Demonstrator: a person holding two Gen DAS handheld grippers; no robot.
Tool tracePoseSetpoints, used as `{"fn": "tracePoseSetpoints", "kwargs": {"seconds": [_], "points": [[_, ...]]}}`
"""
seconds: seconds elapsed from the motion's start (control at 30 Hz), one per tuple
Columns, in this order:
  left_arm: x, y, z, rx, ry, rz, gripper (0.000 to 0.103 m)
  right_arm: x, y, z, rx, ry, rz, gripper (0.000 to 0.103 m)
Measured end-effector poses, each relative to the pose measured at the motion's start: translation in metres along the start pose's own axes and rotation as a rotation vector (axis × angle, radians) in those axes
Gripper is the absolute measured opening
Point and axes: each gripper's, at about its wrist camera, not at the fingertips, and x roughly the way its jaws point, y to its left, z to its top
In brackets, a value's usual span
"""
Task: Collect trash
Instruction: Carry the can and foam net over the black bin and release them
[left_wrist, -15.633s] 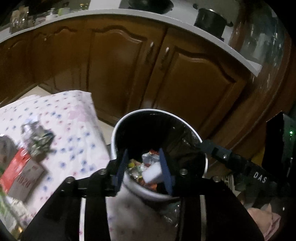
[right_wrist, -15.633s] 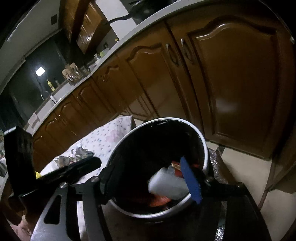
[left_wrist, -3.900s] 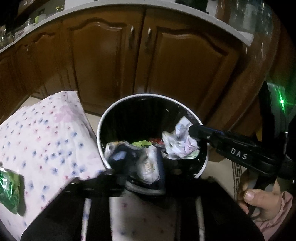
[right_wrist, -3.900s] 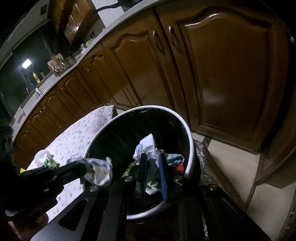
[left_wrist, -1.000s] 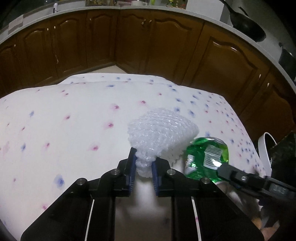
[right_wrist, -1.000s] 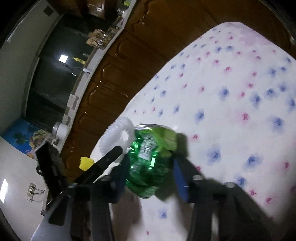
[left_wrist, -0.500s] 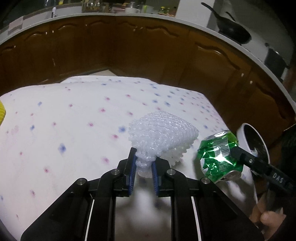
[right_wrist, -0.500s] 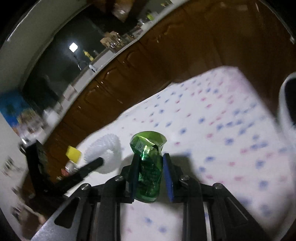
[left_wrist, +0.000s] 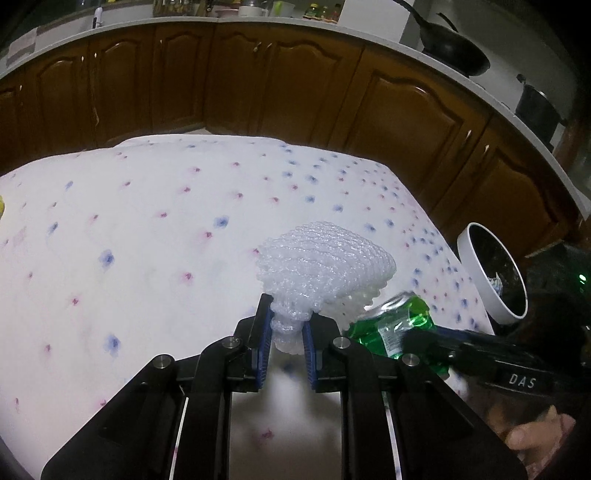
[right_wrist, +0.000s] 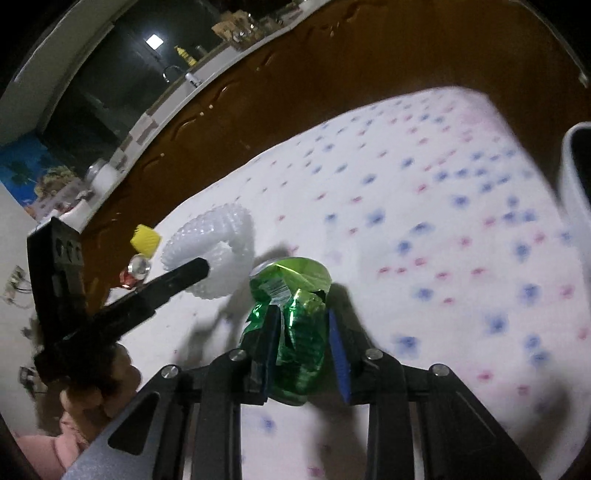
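My left gripper is shut on a white foam net sleeve and holds it above the flowered tablecloth. The sleeve also shows in the right wrist view. My right gripper is shut on a crushed green can, just right of the sleeve; the can also shows in the left wrist view. The white-rimmed trash bin stands off the table's right edge, with its rim in the right wrist view.
Brown kitchen cabinets run behind the table. A yellow object and a small shiny item lie near the table's far left edge. A black pan sits on the counter.
Both grippers have carried their trash to the right, toward the bin. The bin's rim has come further into both views. The can now sits lower and closer beside the foam sleeve.
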Motion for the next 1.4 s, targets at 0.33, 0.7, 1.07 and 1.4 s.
{"fn": "tracePoseSetpoints", "kwargs": {"seconds": [0.33,0.7,1.07,1.4], "points": [[-0.005,-0.005,-0.004,0.004,-0.002,0.007,0.014,0.018,0.006,-0.001,0.013,0.051,0.074,0.025],[-0.02,-0.07,-0.009,0.131,-0.03,-0.026,0.014,-0.076,-0.007,-0.024,-0.019,-0.175,-0.119,0.025],[-0.025,-0.166,-0.017,0.28,-0.035,-0.106,0.014,-0.167,-0.034,-0.049,0.014,-0.377,-0.294,0.025],[-0.02,-0.232,-0.017,0.389,-0.046,-0.155,0.014,-0.213,-0.068,-0.054,0.073,-0.451,-0.358,0.025]]}}
